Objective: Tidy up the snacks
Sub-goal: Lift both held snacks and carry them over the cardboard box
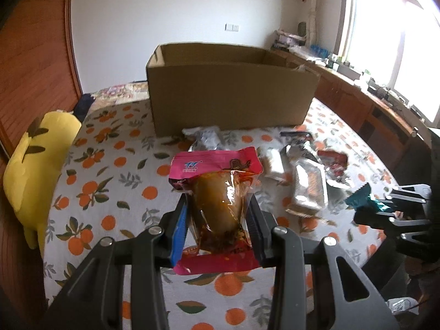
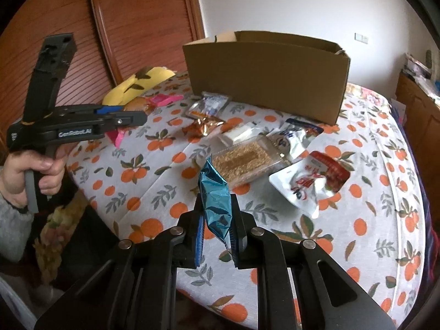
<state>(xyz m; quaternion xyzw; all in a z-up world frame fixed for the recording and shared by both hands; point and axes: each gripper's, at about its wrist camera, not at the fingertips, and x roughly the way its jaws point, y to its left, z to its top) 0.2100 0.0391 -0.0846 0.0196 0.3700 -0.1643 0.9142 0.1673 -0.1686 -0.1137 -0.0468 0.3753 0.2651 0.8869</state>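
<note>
My left gripper (image 1: 218, 220) is clamped on the slick pink pouch (image 1: 217, 192), my right gripper (image 2: 217, 233) pinches the blue wrapper (image 2: 216, 200) off-centre, so either may slip before the box (image 1: 231, 93).

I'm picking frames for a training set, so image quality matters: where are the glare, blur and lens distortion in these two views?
Left wrist view: the window is blown out to white; straight edges like the wooden door bow from the fisheye; the right gripper at the edge is slightly smeared. Right wrist view: even light, no glare; the cardboard box curves, and dark vignetting fills the corners.
</note>
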